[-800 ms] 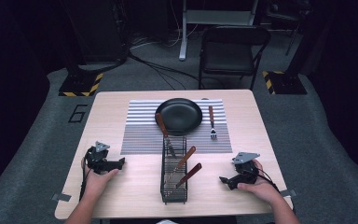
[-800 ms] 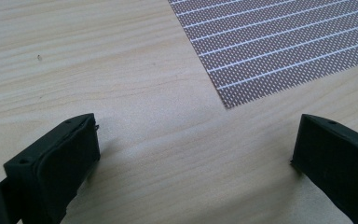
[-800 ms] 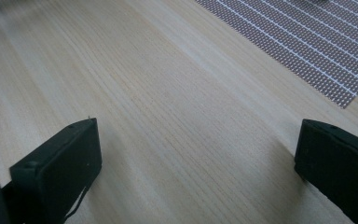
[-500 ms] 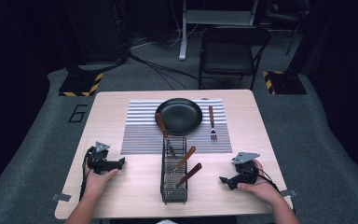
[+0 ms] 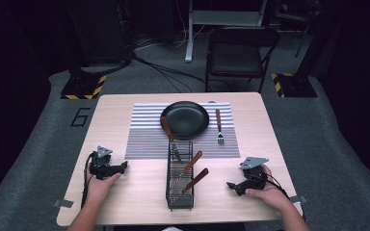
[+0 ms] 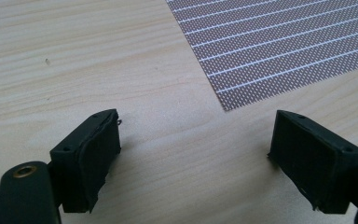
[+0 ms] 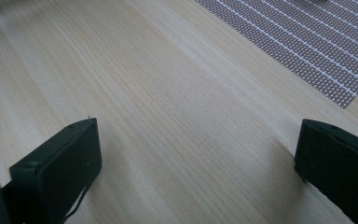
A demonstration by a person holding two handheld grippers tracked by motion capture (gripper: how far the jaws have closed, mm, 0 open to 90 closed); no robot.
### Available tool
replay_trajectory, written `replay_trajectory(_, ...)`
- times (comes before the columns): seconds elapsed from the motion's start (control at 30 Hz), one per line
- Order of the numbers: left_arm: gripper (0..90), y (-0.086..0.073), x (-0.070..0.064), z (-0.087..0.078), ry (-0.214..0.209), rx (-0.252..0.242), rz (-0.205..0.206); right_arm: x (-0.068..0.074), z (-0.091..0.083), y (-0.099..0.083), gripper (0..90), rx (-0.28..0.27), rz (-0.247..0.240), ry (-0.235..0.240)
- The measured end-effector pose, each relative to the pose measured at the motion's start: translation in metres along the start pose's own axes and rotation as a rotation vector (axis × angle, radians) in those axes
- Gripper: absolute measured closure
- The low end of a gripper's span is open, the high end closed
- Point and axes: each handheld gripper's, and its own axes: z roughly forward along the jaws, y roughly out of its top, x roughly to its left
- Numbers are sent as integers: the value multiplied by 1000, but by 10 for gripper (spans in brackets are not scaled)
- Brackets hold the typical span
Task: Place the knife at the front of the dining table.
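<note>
A wire basket (image 5: 179,174) stands near the front of the table (image 5: 125,103), and it is the best thing to find everything else by. Two tools with brown handles (image 5: 194,180) lean inside it, pointing up and to the right. A third tool, a knife (image 5: 169,136), lies just behind the basket, with its handle on the rim of the black plate (image 5: 185,119) and its metal end reaching down to the basket's far edge. The plate sits on a striped mat (image 5: 147,134) behind the basket. A fork (image 5: 218,126) lies on the mat too, behind the basket and to the right, just beside the plate. The left gripper (image 5: 120,167) rests on the table to the left of the basket, well apart from it. Its jaws are spread wide with nothing between them, and its own view shows bare wood and a corner of the mat. The right gripper (image 5: 232,185) rests to the right of the basket, also apart from it, with jaws spread wide and holding nothing. It looks like the job is setting the place: the fork seems done and the knife may be halfway. The two tools in the basket are not taken out yet, and neither gripper is reaching for them.
</note>
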Motion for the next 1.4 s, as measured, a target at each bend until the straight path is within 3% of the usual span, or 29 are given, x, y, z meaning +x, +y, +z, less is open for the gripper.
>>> replay_trajectory(0.07, 200, 1, 0, -1, 5, -2, -4, 0, 0, 0, 0, 1, -2, -1)
replay_trajectory(0.17, 337, 3, -1, -5, -12, 3, -9, 0, 0, 0, 0, -1, -2, 0)
replay_trajectory(0.4, 426, 21, -11, -29, -74, -35, -30, 0, 0, 0, 0, 0, 1, -1)
replay_trajectory(0.63, 449, 47, -32, -46, -138, -64, 3, 0, 0, 0, 0, -1, 0, -2)
replay_trajectory(0.73, 453, 56, -39, -49, -161, -70, 7, 0, 0, 0, 0, -1, 0, -1)
replay_trajectory(1.0, 490, 85, -68, -54, -248, -92, 65, 0, 0, 0, 0, 0, 2, -1)
replay_trajectory(1.2, 516, 98, -80, -55, -277, -105, 102, 0, 0, 0, 0, -1, 0, -1)
replay_trajectory(1.4, 526, 107, -89, -52, -302, -112, 109, 0, 0, 0, 0, -1, 0, -1)
